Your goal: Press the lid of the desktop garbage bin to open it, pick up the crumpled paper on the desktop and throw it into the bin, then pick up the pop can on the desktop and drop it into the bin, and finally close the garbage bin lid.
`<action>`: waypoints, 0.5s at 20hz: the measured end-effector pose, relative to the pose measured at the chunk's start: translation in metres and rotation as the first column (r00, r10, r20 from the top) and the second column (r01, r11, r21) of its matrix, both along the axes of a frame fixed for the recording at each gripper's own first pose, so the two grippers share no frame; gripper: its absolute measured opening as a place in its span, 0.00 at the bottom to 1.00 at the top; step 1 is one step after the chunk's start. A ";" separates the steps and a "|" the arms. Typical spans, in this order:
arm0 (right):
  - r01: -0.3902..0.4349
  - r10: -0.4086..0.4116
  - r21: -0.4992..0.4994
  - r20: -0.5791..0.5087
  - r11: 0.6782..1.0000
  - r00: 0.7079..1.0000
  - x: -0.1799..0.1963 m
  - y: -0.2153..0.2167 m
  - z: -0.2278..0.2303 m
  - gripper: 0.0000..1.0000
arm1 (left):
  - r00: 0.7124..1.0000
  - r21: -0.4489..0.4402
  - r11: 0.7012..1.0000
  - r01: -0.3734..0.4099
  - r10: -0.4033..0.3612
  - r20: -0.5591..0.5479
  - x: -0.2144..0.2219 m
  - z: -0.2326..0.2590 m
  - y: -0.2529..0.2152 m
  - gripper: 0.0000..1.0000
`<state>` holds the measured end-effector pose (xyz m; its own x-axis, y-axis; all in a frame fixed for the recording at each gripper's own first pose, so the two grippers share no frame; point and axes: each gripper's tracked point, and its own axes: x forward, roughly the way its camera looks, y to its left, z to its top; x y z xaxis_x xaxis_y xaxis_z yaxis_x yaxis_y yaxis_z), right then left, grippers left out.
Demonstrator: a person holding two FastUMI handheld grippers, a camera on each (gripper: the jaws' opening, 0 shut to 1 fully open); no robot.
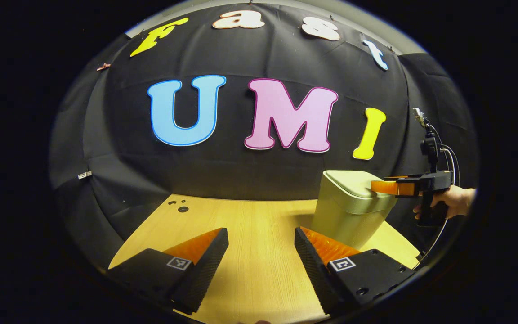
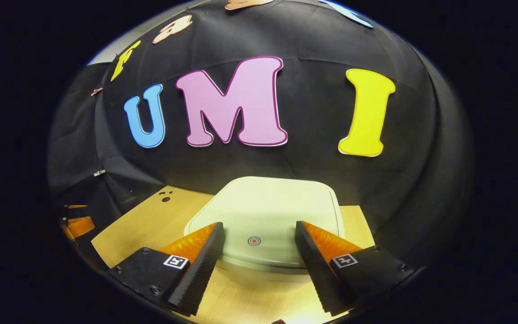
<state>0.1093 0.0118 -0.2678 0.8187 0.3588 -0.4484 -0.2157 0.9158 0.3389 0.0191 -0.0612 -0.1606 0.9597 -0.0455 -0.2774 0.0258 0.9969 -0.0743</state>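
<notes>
While both grippers gape, right one hovers over closed bin on table

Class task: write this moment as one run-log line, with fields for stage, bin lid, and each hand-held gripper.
stage: lid press | bin lid: shut | right hand-held gripper: open, over lid | left hand-held gripper: open, holding nothing

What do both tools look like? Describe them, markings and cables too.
Left tool and right tool: two wedge-shaped fingers with ribbed inner faces on screwed bases, each bearing a square coded tag. Left gripper view shows the right tool's black handle, upright mast and looping cables.
</notes>
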 end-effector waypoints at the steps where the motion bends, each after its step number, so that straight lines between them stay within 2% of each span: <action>1: 0.000 0.000 -0.008 0.005 1.000 1.000 0.000 0.001 -0.001 0.99 | 1.000 -0.002 1.000 -0.002 0.002 0.001 0.000 0.000 0.001 0.95; 3: -0.013 0.013 -0.048 0.013 0.999 1.000 -0.002 0.001 -0.004 1.00 | 1.000 -0.007 1.000 -0.004 0.004 0.002 0.000 0.000 0.000 0.95; 7: 0.009 -0.009 0.005 0.033 1.000 0.999 0.001 -0.001 0.006 1.00 | 1.000 -0.014 1.000 0.003 -0.003 0.011 0.000 0.003 -0.002 0.95; 10: 0.038 -0.038 0.006 0.052 0.999 0.998 -0.004 -0.004 0.017 0.98 | 1.000 -0.015 1.000 0.016 -0.016 0.022 0.001 0.005 -0.004 0.95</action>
<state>0.1055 0.0077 -0.2513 0.8539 0.3288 -0.4034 -0.1978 0.9220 0.3328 0.0200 -0.0655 -0.1551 0.9645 -0.0651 -0.2559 0.0436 0.9951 -0.0887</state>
